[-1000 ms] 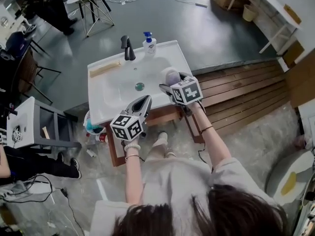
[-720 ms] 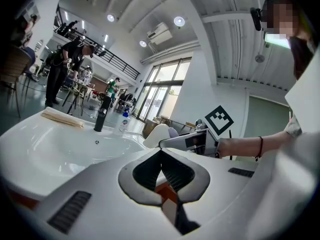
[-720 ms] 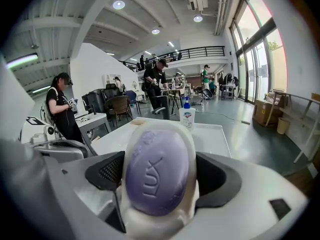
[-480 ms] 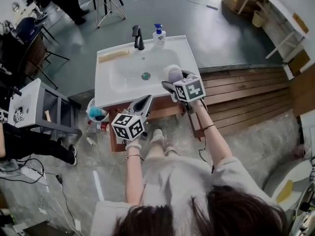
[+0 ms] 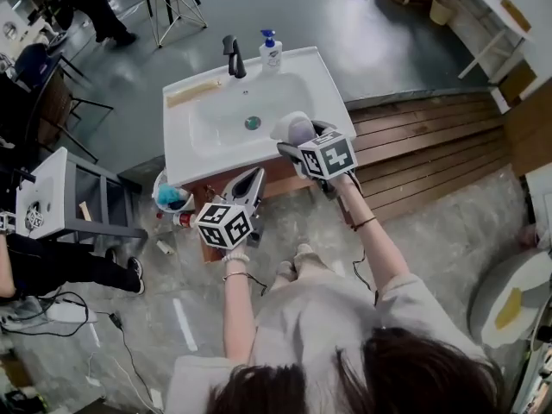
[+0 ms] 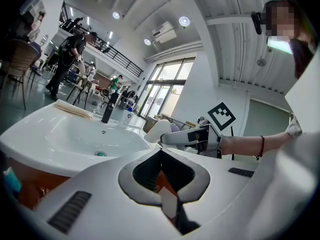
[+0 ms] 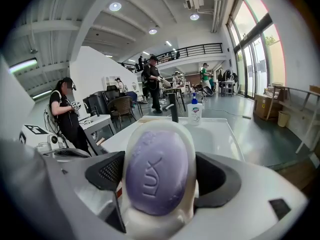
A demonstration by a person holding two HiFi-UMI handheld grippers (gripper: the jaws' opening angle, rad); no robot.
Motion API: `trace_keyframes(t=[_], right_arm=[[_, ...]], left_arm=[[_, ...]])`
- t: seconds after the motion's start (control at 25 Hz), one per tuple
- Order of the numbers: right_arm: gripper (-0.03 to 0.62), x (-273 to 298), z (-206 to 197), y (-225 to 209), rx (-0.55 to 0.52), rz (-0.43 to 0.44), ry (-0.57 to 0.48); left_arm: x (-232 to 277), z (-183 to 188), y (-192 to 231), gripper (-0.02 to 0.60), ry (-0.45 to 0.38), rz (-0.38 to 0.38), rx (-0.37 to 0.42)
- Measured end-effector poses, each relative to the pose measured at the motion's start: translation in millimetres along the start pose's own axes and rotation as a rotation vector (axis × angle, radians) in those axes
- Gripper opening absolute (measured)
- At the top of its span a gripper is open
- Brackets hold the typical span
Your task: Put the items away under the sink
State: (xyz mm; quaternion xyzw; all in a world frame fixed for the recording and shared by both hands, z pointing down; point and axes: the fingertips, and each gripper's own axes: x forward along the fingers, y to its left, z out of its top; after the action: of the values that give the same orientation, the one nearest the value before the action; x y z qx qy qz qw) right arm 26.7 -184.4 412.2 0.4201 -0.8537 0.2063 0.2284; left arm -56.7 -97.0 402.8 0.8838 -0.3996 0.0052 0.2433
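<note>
Purple soap lies in the clamped white dish.

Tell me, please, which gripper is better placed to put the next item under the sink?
Right. The right gripper is shut on the soap dish with its purple bar; the left gripper is shut and empty.

The sink looks glossy white, like glazed ceramic; the faucet is matt black. The purple soap bar is smooth and waxy (its white dish shines like plastic).
</note>
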Motion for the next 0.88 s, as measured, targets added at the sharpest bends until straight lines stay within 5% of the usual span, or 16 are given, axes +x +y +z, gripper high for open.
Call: trace_keyframes(t=[0.88], right_arm=[[0.429,-22,-66,44,0.087,-0.024,0.013]], left_arm=[[-21,-68,2,-0.003,0.133,-0.106,0.005]])
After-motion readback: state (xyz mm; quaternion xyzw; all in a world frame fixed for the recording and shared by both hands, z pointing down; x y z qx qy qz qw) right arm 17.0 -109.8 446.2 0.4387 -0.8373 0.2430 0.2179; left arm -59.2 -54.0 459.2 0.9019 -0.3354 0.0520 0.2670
